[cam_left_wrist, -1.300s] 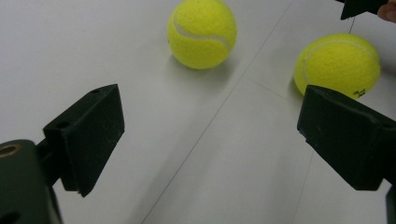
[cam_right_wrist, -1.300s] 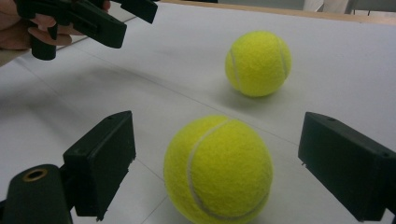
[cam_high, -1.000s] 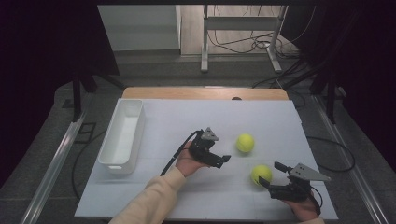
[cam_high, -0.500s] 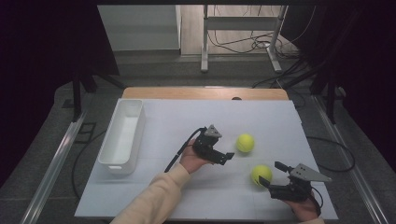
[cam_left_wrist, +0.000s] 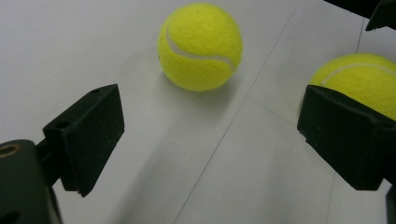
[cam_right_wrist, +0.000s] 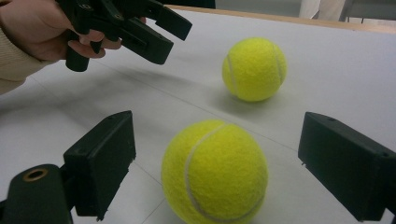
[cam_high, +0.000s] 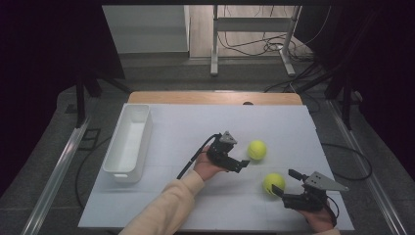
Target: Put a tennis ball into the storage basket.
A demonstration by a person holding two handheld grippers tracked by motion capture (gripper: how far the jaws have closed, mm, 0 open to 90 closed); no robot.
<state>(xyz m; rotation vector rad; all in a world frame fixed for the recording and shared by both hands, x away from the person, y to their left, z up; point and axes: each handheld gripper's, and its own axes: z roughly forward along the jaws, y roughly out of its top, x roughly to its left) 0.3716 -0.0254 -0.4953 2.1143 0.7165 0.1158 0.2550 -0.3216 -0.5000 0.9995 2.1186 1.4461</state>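
High view: right gripper (cam_high: 285,184), fingers spread, points left around the near tennis ball (cam_high: 274,183).

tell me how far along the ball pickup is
Nothing looks done: both tennis balls sit on the table and the white bin looks empty. In hand: the right gripper is open around the near ball; the left gripper is open short of the far ball. Left: grasping both.

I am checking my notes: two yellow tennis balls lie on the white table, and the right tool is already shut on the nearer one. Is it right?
Not quite. The right tool is open, its jaws on either side of the nearer ball without touching it, as the right gripper view shows. The farther ball lies free on the white table.
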